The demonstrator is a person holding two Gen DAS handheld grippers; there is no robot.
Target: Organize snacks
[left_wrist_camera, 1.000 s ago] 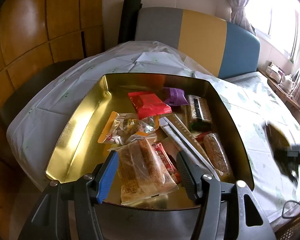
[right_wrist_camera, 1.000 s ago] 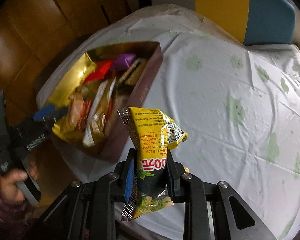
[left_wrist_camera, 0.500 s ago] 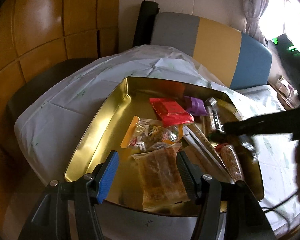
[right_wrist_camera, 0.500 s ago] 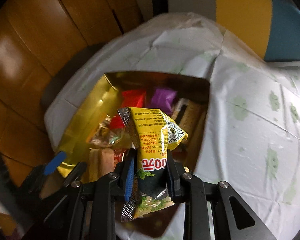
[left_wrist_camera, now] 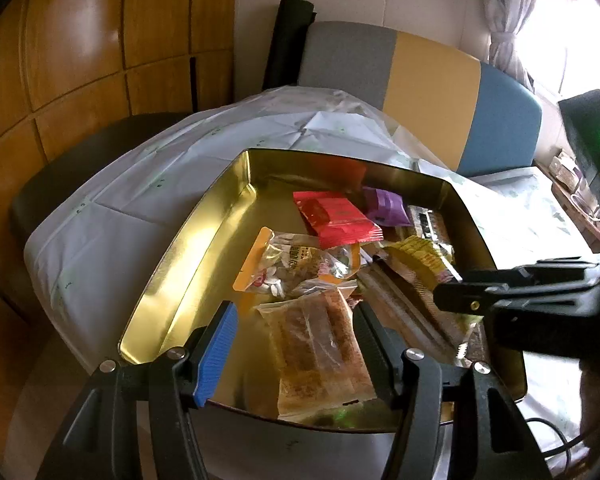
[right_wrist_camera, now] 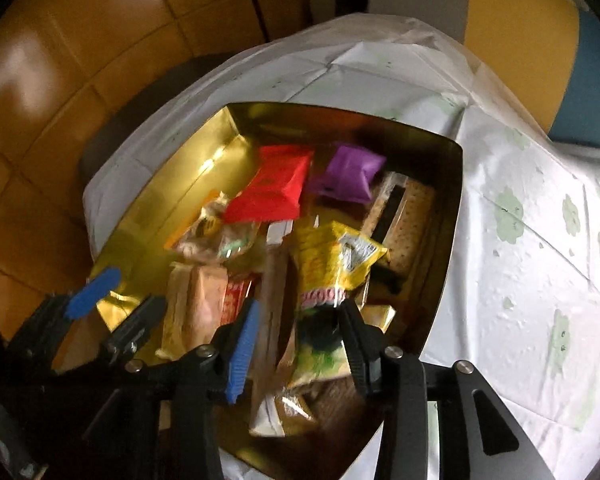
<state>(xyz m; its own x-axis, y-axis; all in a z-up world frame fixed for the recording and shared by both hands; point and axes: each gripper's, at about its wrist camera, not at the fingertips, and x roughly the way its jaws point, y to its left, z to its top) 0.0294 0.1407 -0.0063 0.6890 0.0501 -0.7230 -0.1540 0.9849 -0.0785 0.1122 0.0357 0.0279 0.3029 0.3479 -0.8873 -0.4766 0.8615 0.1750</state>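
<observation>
Snacks fill the gold tin (right_wrist_camera: 148, 200); right tongs (right_wrist_camera: 296, 320) have just been opening around the yellow packet (right_wrist_camera: 332, 260), left tongs (left_wrist_camera: 296, 336) gape at seven o'clock.

A shallow gold metal tin (left_wrist_camera: 204, 240) sits on a white cloth-covered table (left_wrist_camera: 112, 216), filling the frame's centre. Inside, a red foil packet (left_wrist_camera: 336, 216) lies toward the upper middle, a purple pouch (left_wrist_camera: 386, 208) just to its right. Below them is a clear orange-edged candy bag (left_wrist_camera: 296, 268). A yellow snack bag (right_wrist_camera: 332, 264) lies right of centre. A clear-wrapped brown cake (left_wrist_camera: 320, 352) lies at the bottom middle.
</observation>
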